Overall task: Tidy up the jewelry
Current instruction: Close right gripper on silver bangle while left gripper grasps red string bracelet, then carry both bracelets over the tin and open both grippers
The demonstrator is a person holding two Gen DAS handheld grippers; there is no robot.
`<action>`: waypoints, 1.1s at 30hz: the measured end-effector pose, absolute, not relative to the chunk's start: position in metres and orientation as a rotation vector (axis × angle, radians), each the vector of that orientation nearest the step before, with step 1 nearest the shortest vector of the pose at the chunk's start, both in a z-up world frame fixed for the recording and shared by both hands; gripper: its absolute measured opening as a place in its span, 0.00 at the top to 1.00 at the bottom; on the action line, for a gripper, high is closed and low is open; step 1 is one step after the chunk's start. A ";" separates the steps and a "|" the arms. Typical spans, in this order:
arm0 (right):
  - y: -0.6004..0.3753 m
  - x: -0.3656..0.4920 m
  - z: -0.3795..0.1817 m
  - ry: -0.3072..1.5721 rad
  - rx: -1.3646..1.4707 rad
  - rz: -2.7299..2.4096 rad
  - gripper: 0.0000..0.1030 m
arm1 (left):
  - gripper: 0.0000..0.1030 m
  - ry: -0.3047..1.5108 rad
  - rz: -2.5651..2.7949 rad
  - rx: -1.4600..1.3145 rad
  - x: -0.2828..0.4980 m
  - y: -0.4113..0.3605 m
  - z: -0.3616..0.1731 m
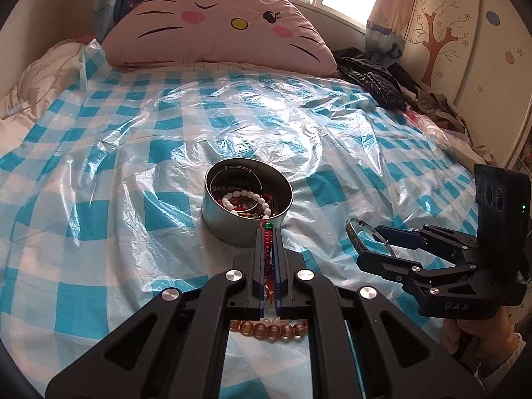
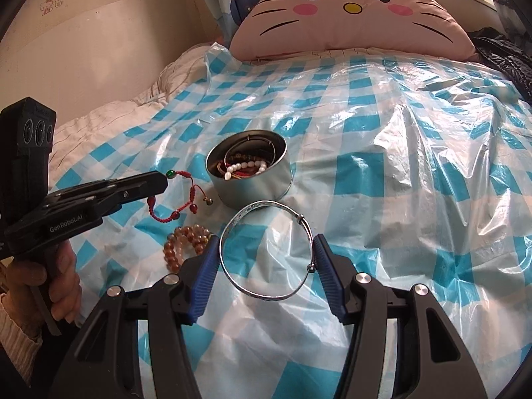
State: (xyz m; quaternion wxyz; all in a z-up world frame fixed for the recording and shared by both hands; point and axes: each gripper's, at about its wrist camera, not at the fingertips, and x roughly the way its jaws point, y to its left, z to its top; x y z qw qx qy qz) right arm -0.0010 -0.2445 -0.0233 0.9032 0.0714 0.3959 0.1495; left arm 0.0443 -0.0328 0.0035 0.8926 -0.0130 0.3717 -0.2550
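A round metal tin (image 1: 212, 212) (image 2: 276, 183) stands on the bed and holds several bracelets, a white bead one on top. My left gripper (image 1: 268, 232) (image 2: 163, 179) is shut on a red cord bracelet (image 1: 268, 249) (image 2: 173, 214) with a green bead, held just in front of the tin. My right gripper (image 2: 266, 242) (image 1: 365, 239) grips a silver bangle (image 2: 266, 249) (image 1: 354, 236) across its width, lifted above the sheet to the tin's right. An amber bead bracelet (image 2: 186, 242) (image 1: 269, 328) lies on the sheet below my left gripper.
The bed carries a blue and white checked plastic sheet (image 1: 133, 133) (image 2: 415, 173). A pink cat-face pillow (image 1: 219, 23) (image 2: 349, 10) lies at the head. Dark clothes (image 1: 375, 76) are piled at the far right by a wardrobe (image 1: 465, 50).
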 end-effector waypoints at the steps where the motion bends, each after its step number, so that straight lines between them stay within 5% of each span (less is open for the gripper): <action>1: -0.243 0.002 -0.022 0.809 0.154 0.307 0.46 | 0.96 0.768 -0.527 -0.031 0.046 -0.032 0.005; 21: -0.219 0.048 -0.002 0.693 0.096 0.242 0.46 | 0.96 0.689 -0.539 -0.081 0.091 -0.060 0.028; 33: -0.209 0.078 -0.014 0.708 0.040 0.232 0.46 | 0.94 0.872 -0.468 -0.316 0.153 -0.039 -0.024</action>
